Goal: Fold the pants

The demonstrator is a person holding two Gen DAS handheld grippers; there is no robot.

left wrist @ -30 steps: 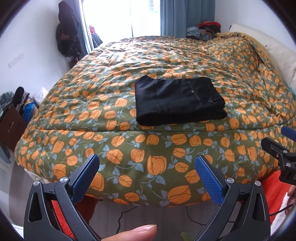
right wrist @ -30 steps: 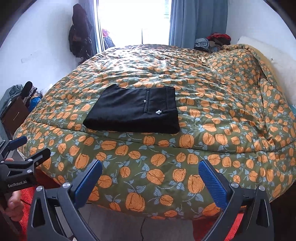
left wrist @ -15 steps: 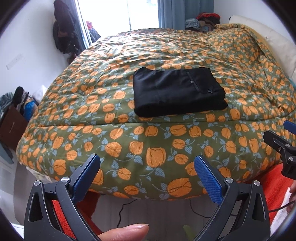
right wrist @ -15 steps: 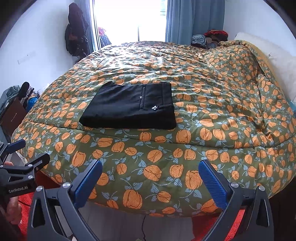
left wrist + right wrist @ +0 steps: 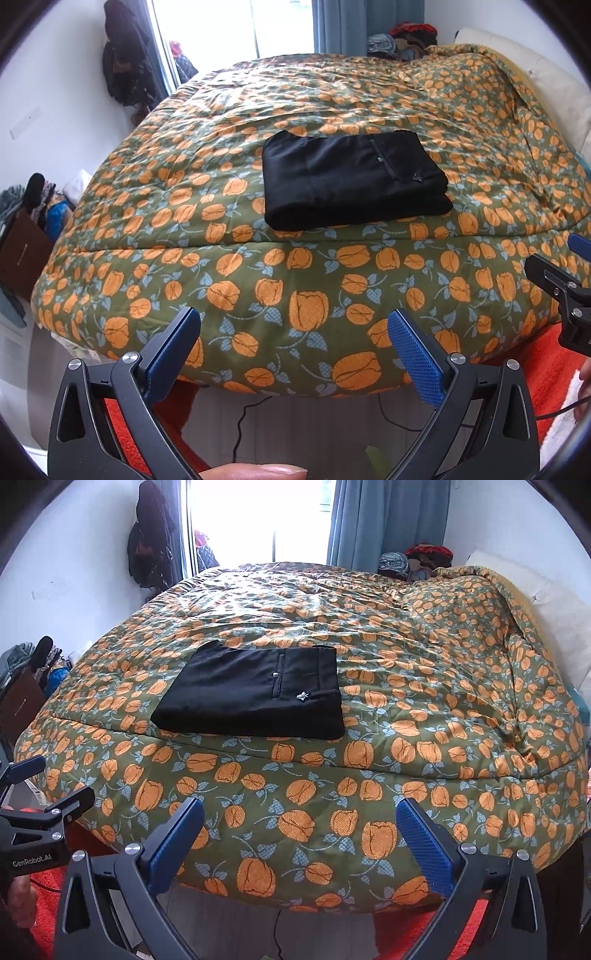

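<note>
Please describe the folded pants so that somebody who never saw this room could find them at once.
A big bed fills the room, under a green quilt printed with orange flowers. Near its front edge lie the pants, a flat black rectangle. It is the only plain dark thing on the patterned cover.

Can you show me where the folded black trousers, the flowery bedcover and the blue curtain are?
Folded black fabric pants [image 5: 236, 701]: right wrist view, middle of top layer.
Green quilted bedcover with orange flowers [image 5: 424, 657]: right wrist view, bare top surface.
Blue fabric curtain [image 5: 388, 520]: right wrist view, hanging folds.

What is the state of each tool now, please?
Left tool: open, holding nothing.
Right tool: open, holding nothing.
</note>
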